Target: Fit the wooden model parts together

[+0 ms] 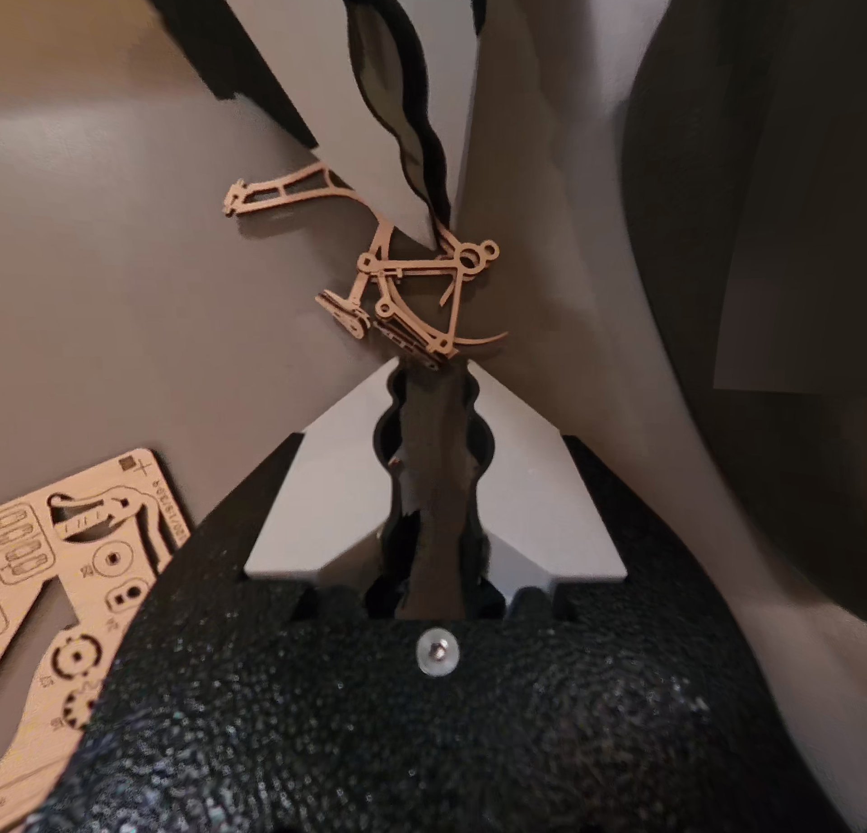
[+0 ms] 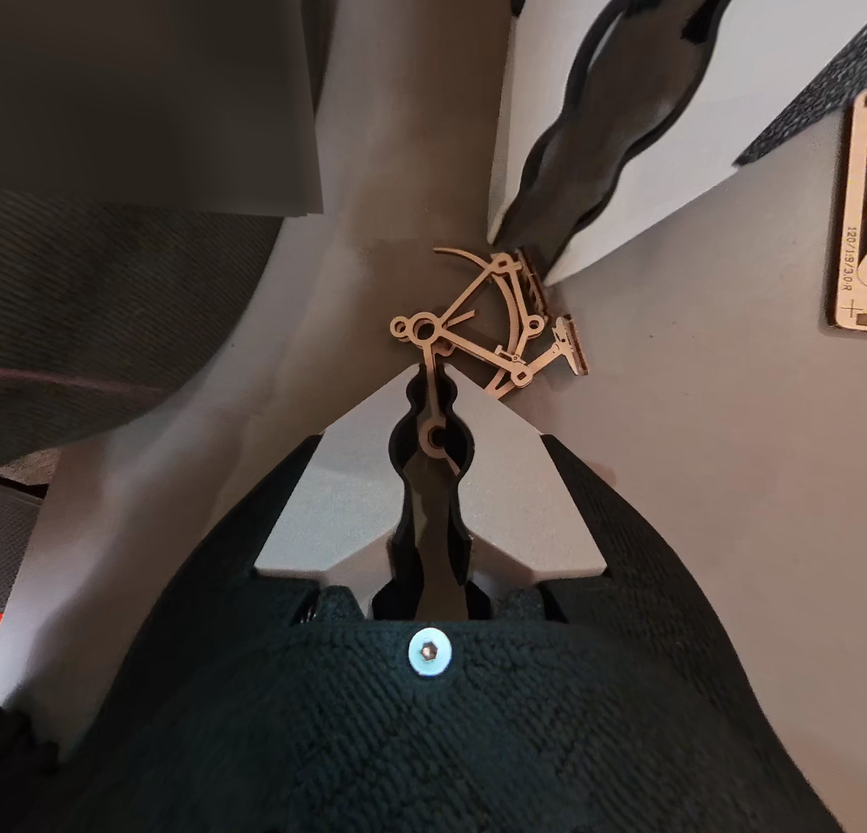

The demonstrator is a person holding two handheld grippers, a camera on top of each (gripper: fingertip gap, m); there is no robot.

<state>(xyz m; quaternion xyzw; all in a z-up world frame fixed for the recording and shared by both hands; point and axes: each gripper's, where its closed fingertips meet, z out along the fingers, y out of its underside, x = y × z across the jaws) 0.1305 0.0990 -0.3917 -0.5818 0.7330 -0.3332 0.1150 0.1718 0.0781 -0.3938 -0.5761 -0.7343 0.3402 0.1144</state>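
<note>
A thin wooden model (image 1: 367,262), a small bicycle-like frame of struts, rings and a curved arc, hangs above the grey table (image 1: 117,294) between both grippers. My left gripper (image 1: 431,364) is shut on the stacked end of the frame. My right gripper (image 1: 438,240) comes in from above and is shut on a strut by the ring hub. In the right wrist view the model (image 2: 414,331) sits just past my right gripper (image 2: 434,360), with a thin ring-ended strut (image 2: 431,388) pinched between the pads. My left gripper (image 2: 523,263) holds the far end.
A flat wooden sheet of laser-cut parts (image 1: 145,470) lies on the table at my left gripper's lower left; it also shows at the right edge of the right wrist view (image 2: 851,177). Dark fabric fills that view's left side.
</note>
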